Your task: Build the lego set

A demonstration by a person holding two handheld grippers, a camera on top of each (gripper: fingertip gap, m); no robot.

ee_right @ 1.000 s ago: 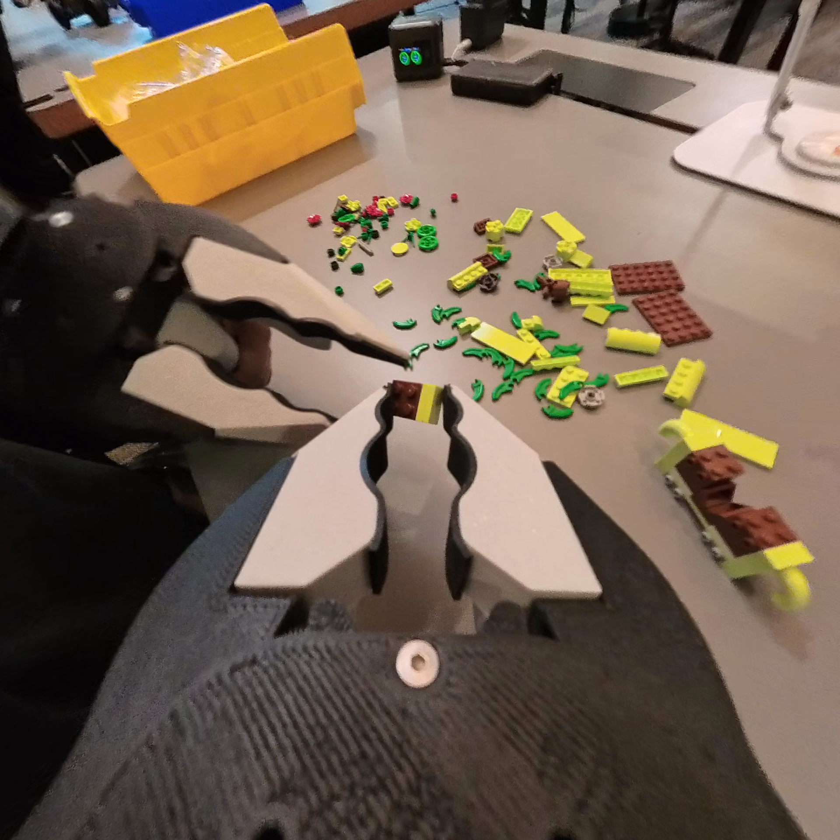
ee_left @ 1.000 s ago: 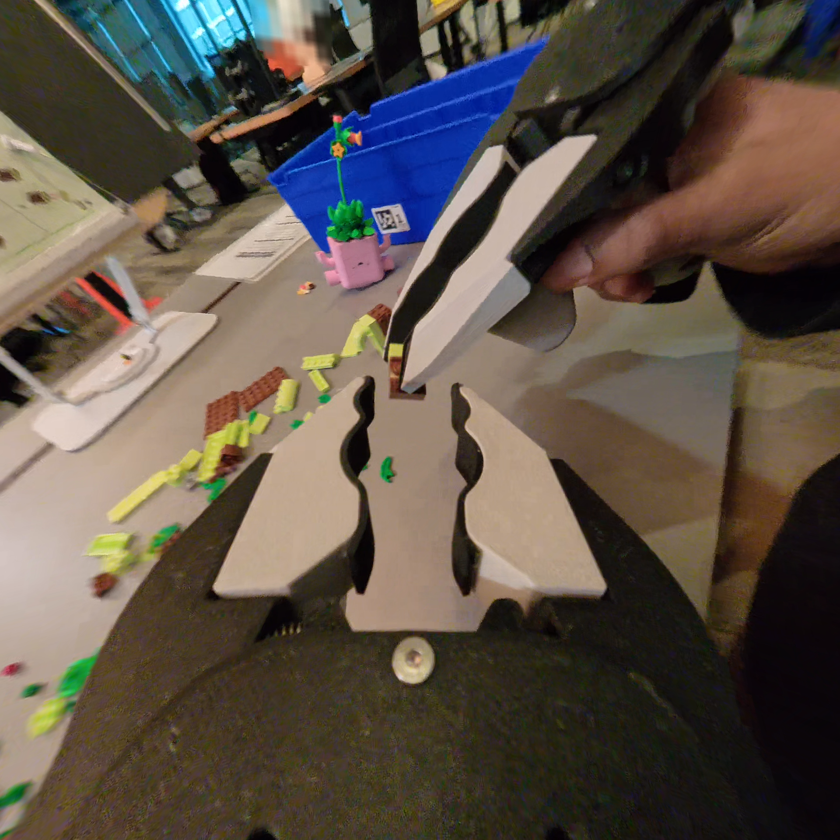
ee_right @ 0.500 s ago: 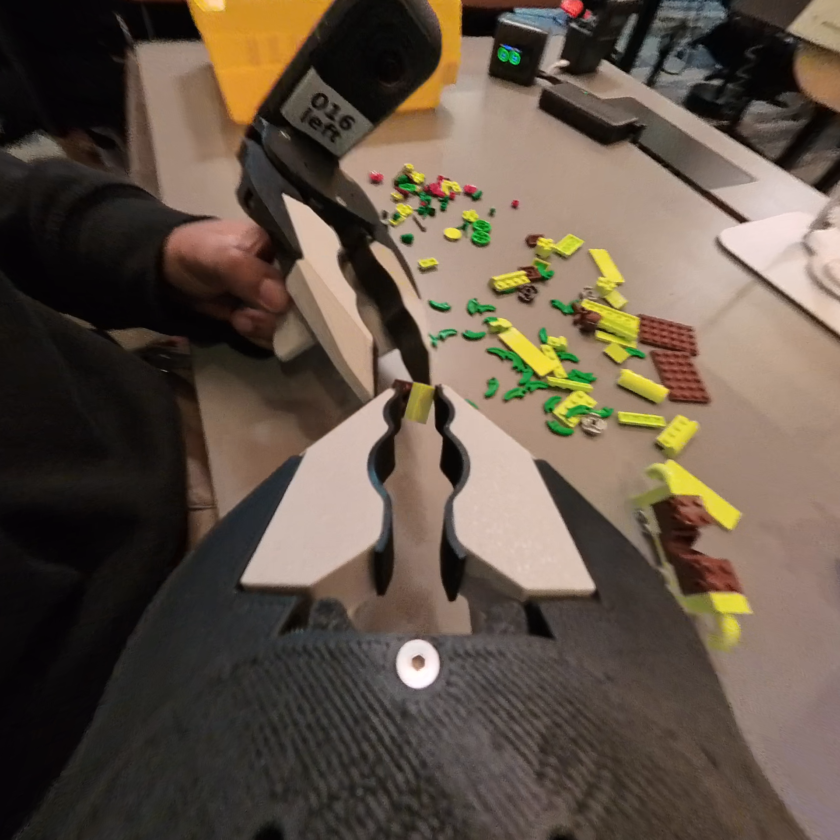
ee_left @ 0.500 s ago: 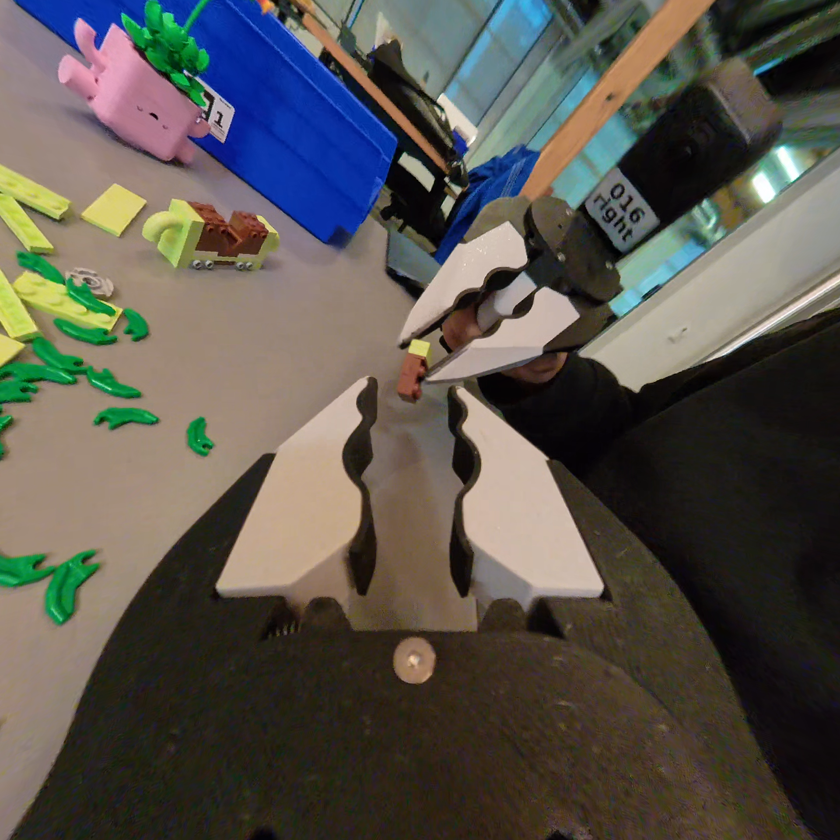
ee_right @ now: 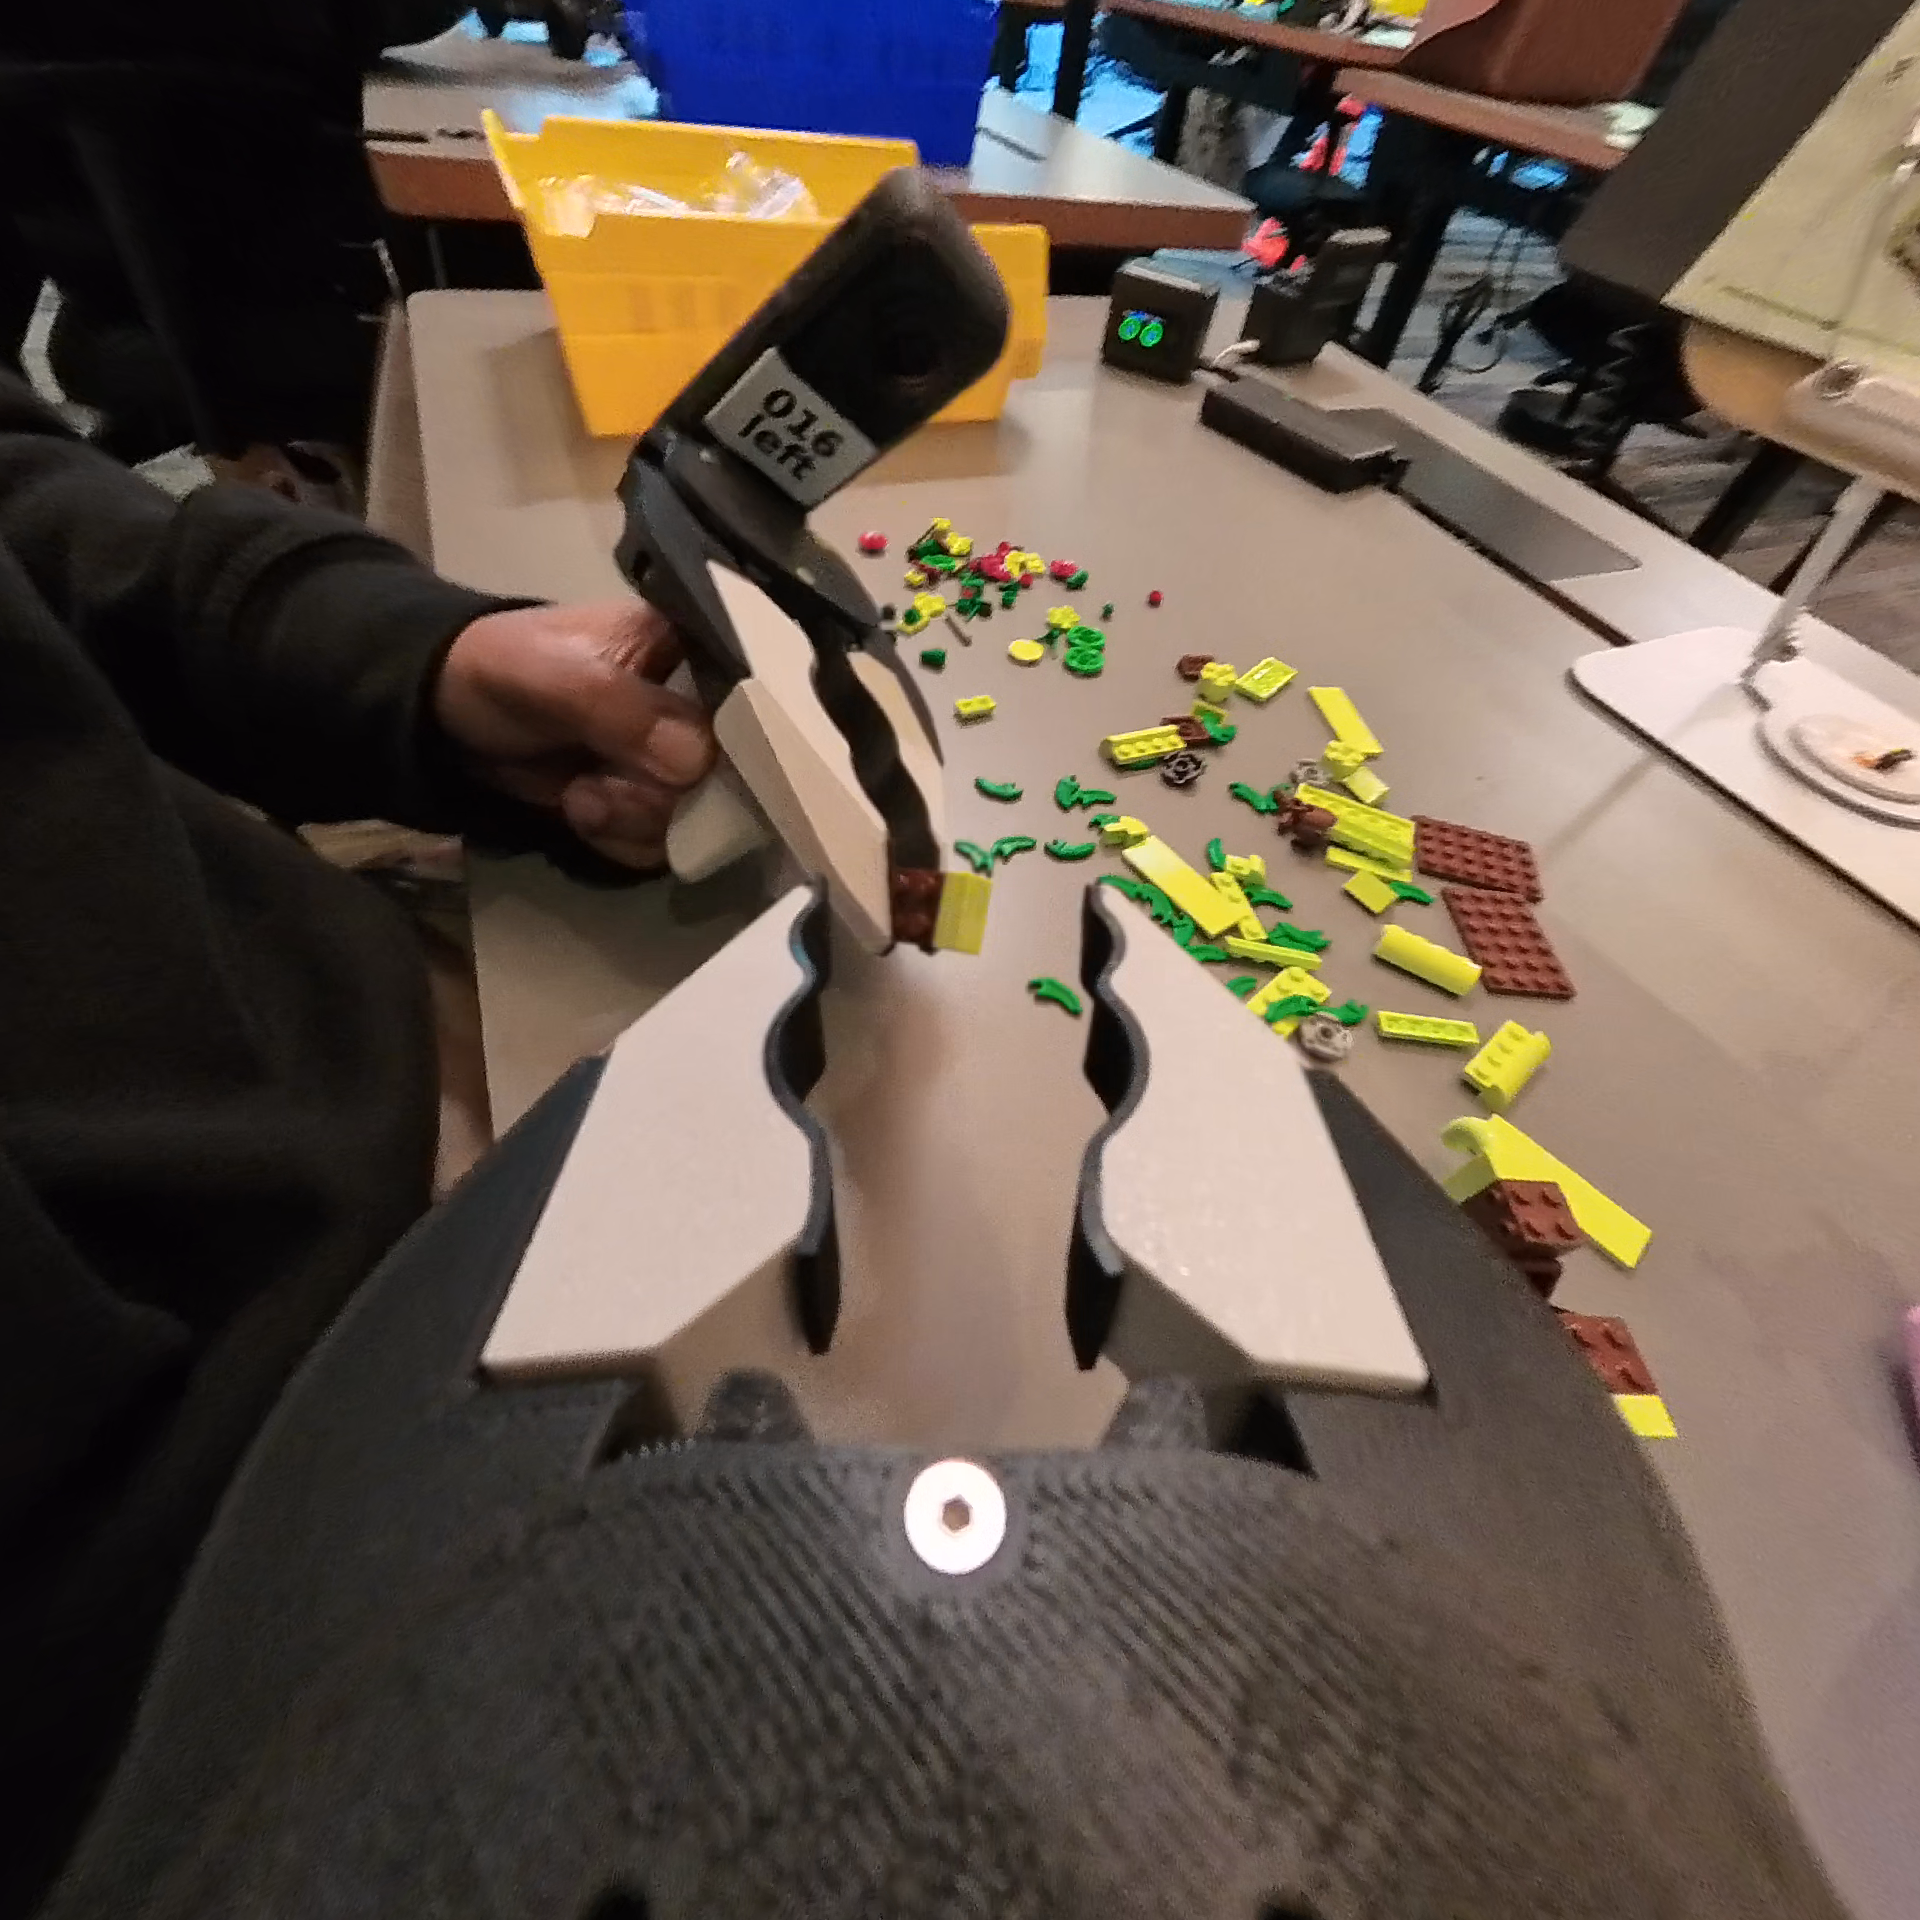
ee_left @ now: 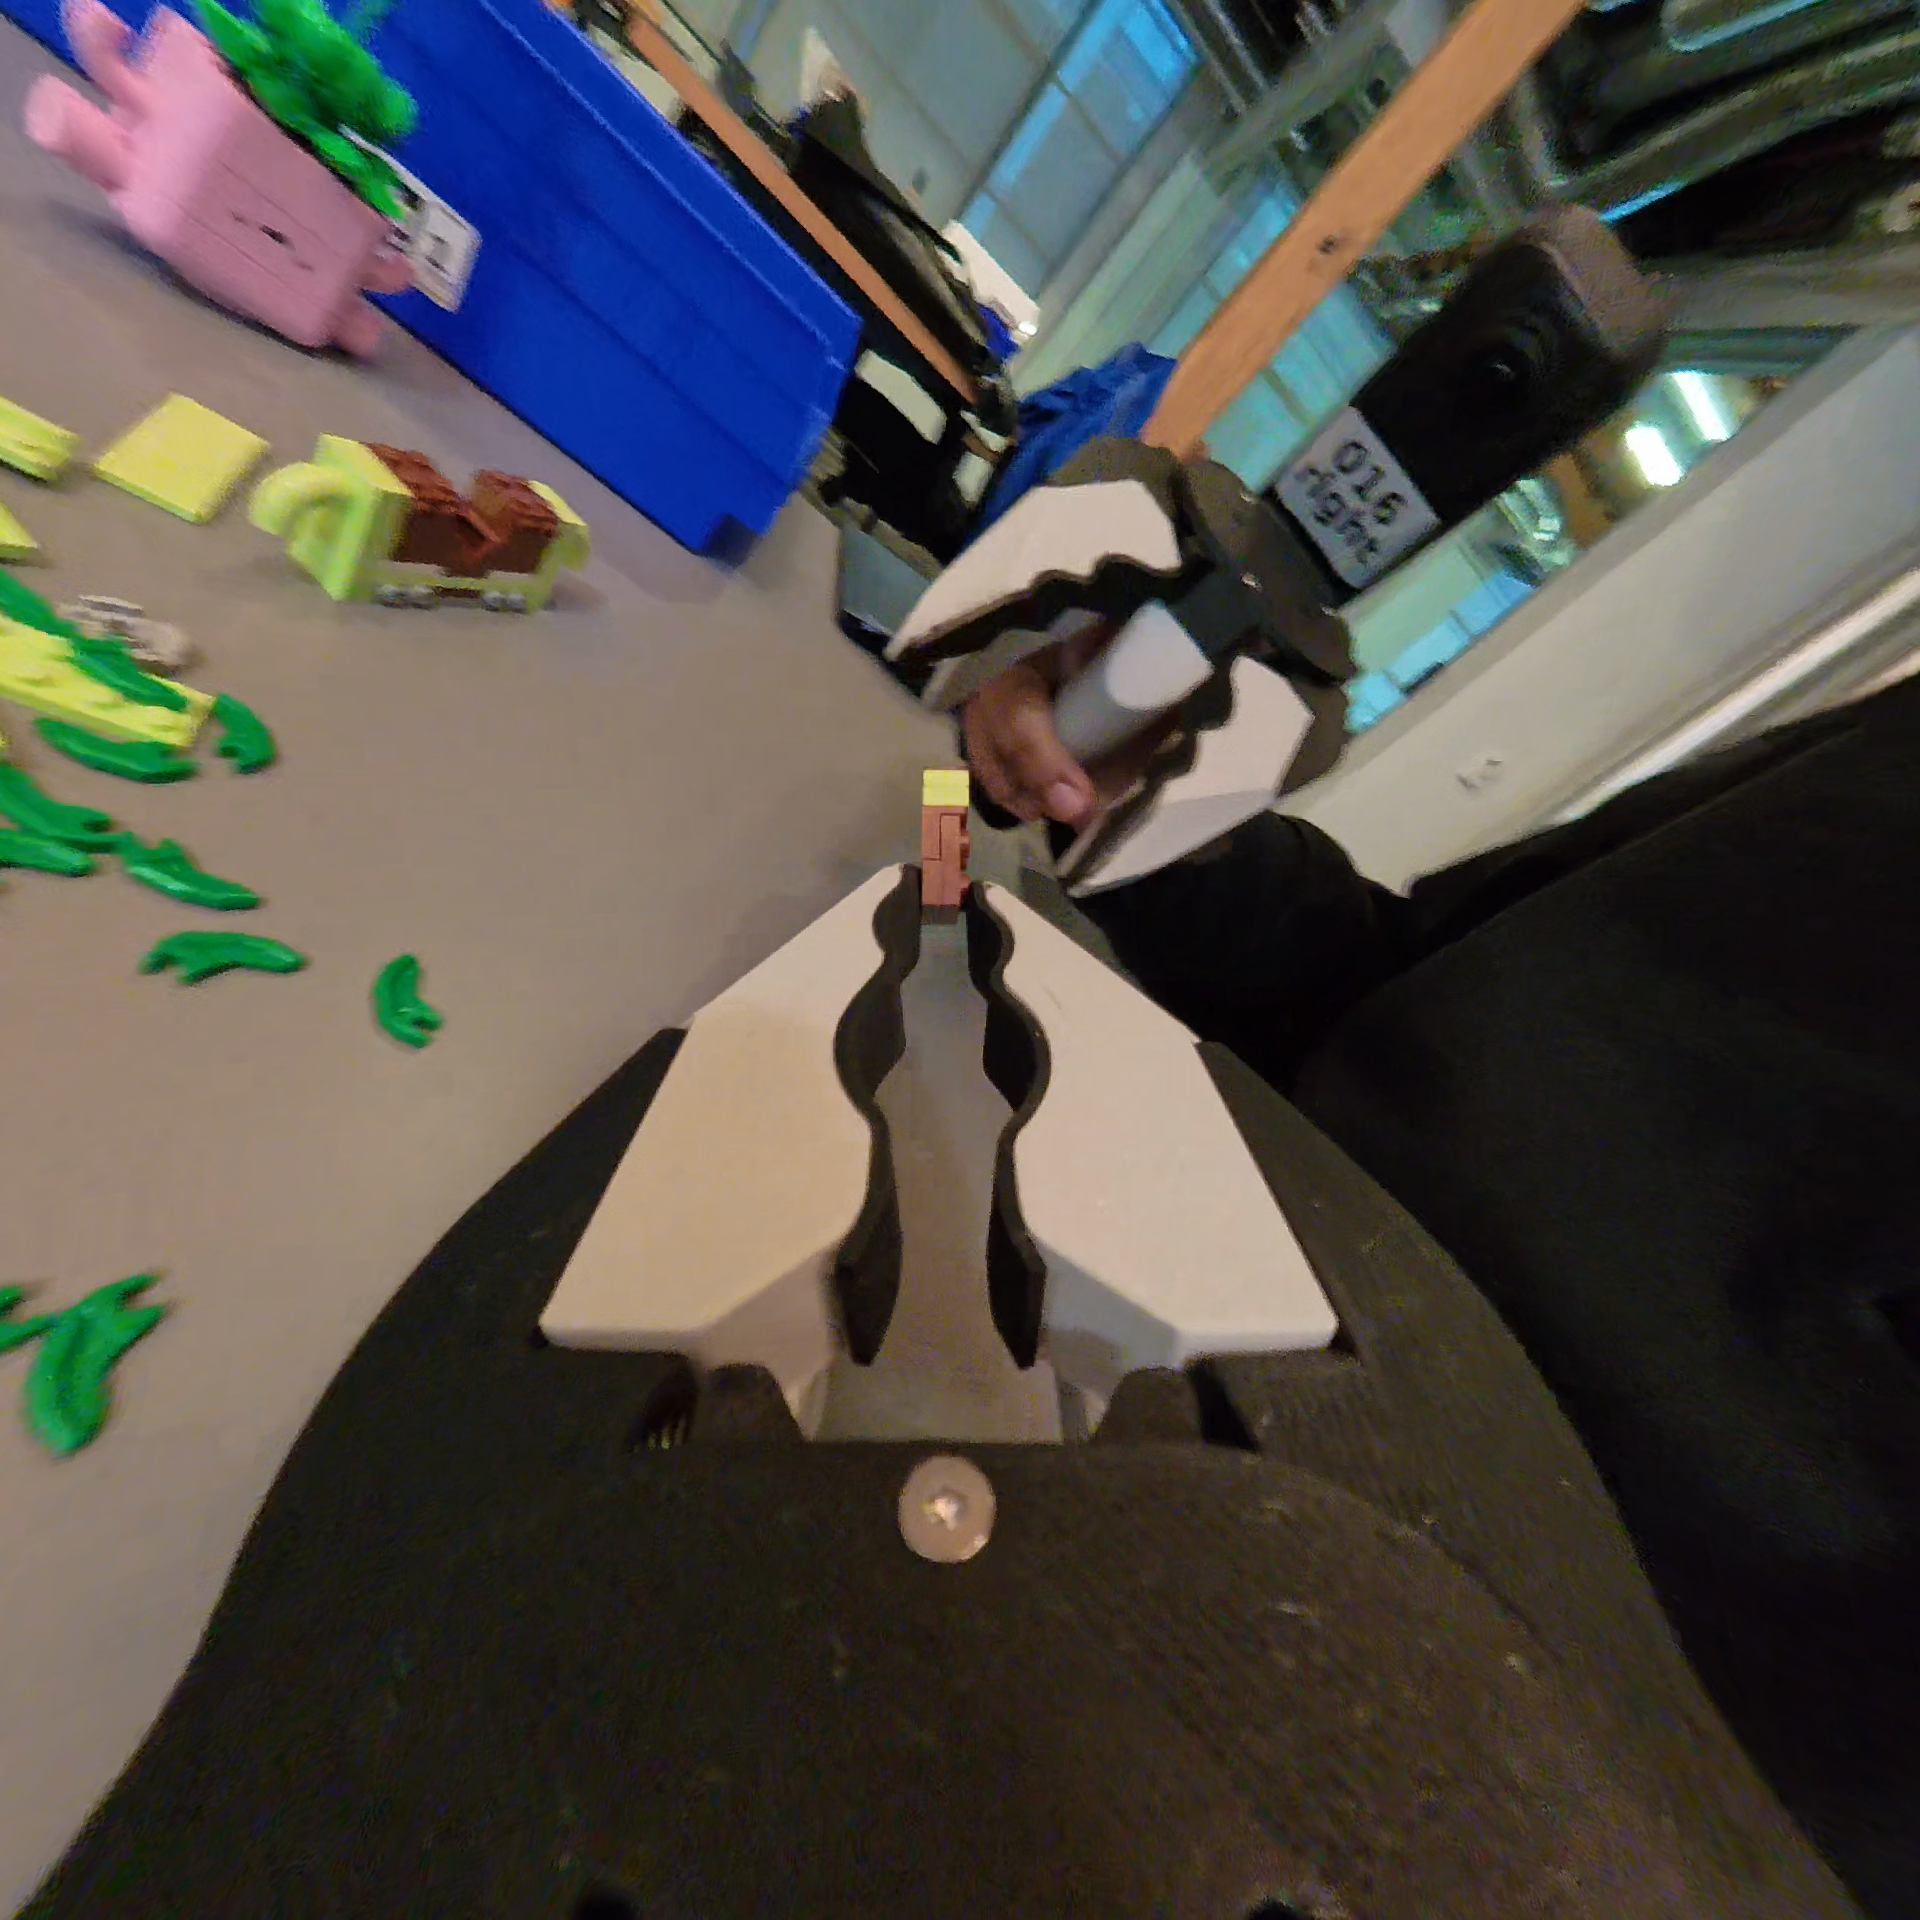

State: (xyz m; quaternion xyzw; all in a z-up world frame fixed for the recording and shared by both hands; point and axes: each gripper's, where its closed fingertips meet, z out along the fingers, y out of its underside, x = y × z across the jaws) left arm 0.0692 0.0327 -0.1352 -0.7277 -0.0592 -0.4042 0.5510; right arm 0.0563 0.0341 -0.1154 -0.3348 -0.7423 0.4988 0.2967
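Lego parts are spread over the table (ee_right: 1195,436): a half-built model (ee_left: 416,535) lies near the blue bin (ee_left: 623,260), with plates (ee_right: 1475,857) and green leaves (ee_right: 1060,992) scattered loose. A small brown-and-lime stack (ee_left: 943,847) is pinched at its brown end by the left gripper (ee_left: 943,902), clear of the table. The right gripper (ee_right: 954,909) is spread wide and empty just beside it. The stack is judged light, stiff and slippery; opposite flat sides should be taken, not the seam, lest it be split.

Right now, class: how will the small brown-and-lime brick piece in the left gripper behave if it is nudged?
The brown-and-lime brick piece looks rigid and probably light. The left gripper pinches only its brown end, so a sideways nudge may pivot it or pop off the lime part. Its blocky shape should not roll on the table.
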